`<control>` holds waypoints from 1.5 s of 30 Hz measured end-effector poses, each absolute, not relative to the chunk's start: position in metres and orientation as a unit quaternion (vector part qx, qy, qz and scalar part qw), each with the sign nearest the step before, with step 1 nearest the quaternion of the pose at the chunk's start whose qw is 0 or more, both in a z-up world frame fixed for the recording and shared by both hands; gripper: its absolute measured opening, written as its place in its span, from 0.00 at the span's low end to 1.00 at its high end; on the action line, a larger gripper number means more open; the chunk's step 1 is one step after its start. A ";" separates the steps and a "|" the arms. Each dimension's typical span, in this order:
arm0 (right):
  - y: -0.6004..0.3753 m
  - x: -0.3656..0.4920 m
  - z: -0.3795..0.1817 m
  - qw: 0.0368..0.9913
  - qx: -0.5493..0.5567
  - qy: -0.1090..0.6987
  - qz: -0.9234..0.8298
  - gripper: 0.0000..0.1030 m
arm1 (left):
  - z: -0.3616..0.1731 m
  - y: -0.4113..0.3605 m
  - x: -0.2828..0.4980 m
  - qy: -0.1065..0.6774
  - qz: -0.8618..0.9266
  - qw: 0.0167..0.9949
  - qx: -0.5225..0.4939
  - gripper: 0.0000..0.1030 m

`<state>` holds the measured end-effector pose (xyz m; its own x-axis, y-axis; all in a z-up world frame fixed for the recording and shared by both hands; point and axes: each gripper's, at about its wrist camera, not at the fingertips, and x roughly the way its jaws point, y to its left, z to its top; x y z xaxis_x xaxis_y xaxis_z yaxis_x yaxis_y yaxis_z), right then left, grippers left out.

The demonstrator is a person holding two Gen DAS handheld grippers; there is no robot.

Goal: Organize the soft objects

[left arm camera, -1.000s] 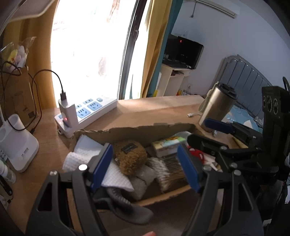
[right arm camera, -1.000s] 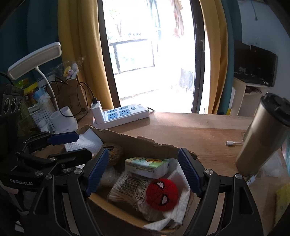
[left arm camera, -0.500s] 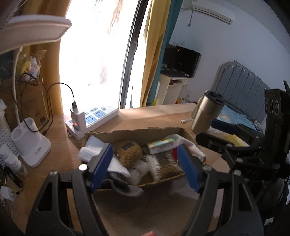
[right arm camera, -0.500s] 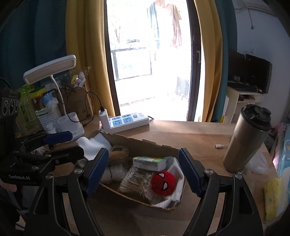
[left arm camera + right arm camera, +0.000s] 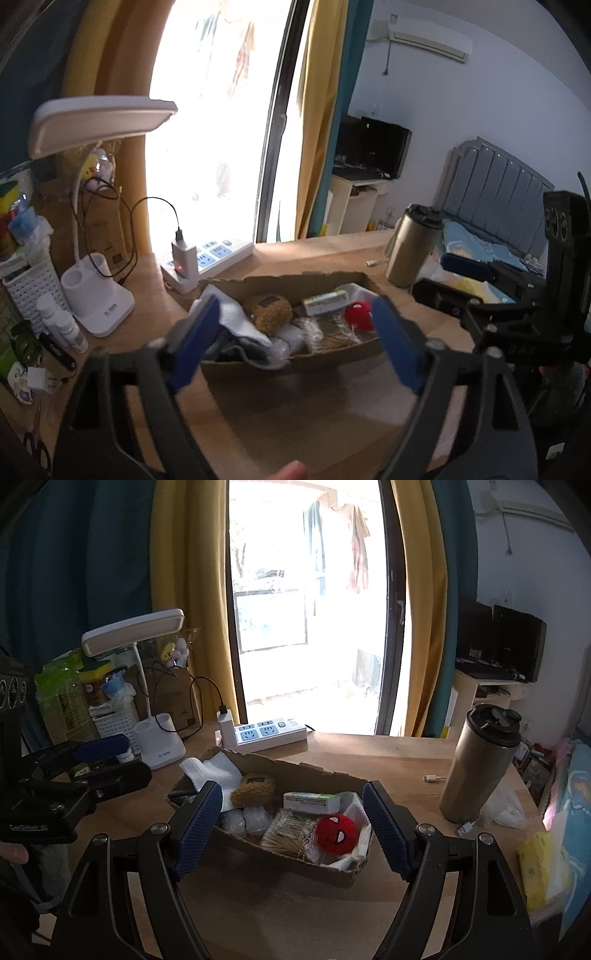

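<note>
Left gripper point(image 5: 295, 343) jaws just widened, empty; right gripper point(image 5: 293, 827) jaws wide, empty. Beyond both, cardboard box point(image 5: 280, 860) of soft objects point(image 5: 337, 830) on wooden table point(image 5: 388, 760). Behind: power strip point(image 5: 269, 734), steel tumbler point(image 5: 476, 764), yellow curtains point(image 5: 188, 590), bright window.

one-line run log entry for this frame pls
left tool: jaws just opening, empty | right tool: open, empty | cardboard box: on desk, holds red plush ball, brown plush, tissue pack
</note>
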<state>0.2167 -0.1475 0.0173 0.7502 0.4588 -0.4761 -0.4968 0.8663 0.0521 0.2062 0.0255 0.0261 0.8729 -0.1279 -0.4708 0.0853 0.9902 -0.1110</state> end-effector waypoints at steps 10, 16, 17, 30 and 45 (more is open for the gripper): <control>-0.151 0.180 0.031 0.940 -0.045 0.230 0.249 0.79 | 0.045 0.028 0.164 0.204 -0.032 0.977 -0.045 0.93; -0.154 0.161 0.036 0.943 -0.051 0.223 0.242 0.79 | 0.054 0.028 0.134 0.169 -0.021 0.985 -0.040 0.94; -0.154 0.158 0.036 0.943 -0.051 0.223 0.241 0.79 | 0.054 0.027 0.129 0.164 -0.019 0.986 -0.037 0.94; -0.162 0.121 0.037 0.949 -0.052 0.211 0.229 0.79 | 0.049 0.013 0.090 0.146 0.002 0.989 -0.017 0.96; -0.176 0.093 0.028 0.954 -0.043 0.198 0.219 0.79 | 0.043 0.000 0.067 0.138 0.007 0.990 -0.014 0.96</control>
<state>0.0925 -0.1759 0.0285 0.8253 0.4017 -0.3969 -0.4357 0.9001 0.0050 0.0671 -0.0002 0.0427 0.9620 0.0092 -0.2728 -0.0167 0.9995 -0.0253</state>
